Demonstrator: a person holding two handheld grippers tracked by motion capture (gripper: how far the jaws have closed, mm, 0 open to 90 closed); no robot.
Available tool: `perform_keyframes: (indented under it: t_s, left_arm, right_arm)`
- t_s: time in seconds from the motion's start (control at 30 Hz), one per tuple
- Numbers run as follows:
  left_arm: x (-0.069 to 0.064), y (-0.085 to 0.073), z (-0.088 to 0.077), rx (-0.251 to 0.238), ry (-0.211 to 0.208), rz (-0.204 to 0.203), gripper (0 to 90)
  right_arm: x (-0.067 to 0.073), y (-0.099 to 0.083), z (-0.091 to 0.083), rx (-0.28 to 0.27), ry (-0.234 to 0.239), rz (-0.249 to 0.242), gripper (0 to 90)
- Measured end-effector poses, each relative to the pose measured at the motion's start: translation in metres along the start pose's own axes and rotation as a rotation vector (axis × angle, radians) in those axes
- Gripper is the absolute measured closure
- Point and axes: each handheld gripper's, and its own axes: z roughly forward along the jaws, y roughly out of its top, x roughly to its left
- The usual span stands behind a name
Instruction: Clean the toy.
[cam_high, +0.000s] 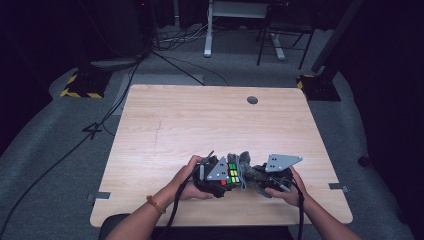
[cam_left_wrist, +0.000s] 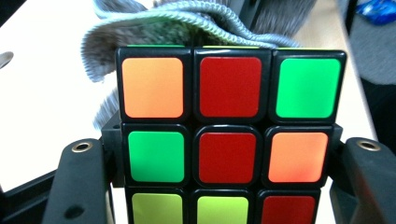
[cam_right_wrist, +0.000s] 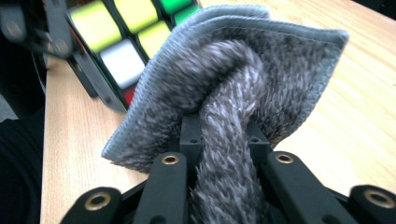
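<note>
Here we are wiping the puzzle cube (cam_high: 231, 174) with the grey cloth (cam_high: 248, 170), low over the near edge of the wooden table (cam_high: 210, 120), right in front of the person's forearms. Nearest to us, the left gripper (cam_high: 216, 176) has its jaws clenched on the cube's two sides; in the left gripper view the black jaws flank the middle row of the cube (cam_left_wrist: 229, 135), one on each side, and the cloth (cam_left_wrist: 154, 28) bunches up just behind its top edge. The right gripper (cam_high: 272, 176) is clamped on a twisted fold of the cloth (cam_right_wrist: 233, 116), which fans out past the jaws and lies against a face of the cube (cam_right_wrist: 126, 42).

To do this well, we judge that we should keep the left grip firm and steady so the cube cannot twist between the pads, and drag the cloth flat across one face at a time. The free flap should do the rubbing, not the jaw tips. We would turn the cube a little to offer each new face. Farther off the tabletop lies bare up to the cable hole (cam_high: 252, 100).
</note>
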Motion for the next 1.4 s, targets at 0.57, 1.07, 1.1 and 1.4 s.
perform_keyframes:
  t_s: [0.57,1.07,1.1,1.4]
  left_arm:
    - [-0.001,-0.001,0.005,0.013,0.005,0.005,32.2]
    - [0.000,0.000,0.006,0.007,-0.030,-0.004,32.5]
    - [-0.001,0.000,0.006,0.007,-0.034,-0.001,32.8]
    - [-0.001,0.000,0.002,-0.007,-0.034,0.001,33.2]
  right_arm:
    - [0.009,0.009,-0.006,-0.103,0.055,0.009,76.9]
    - [0.013,0.011,-0.008,-0.104,0.043,-0.028,76.9]
    - [0.014,0.012,-0.010,-0.115,0.045,-0.032,76.9]
    - [0.010,-0.002,0.009,0.006,0.026,-0.037,76.9]
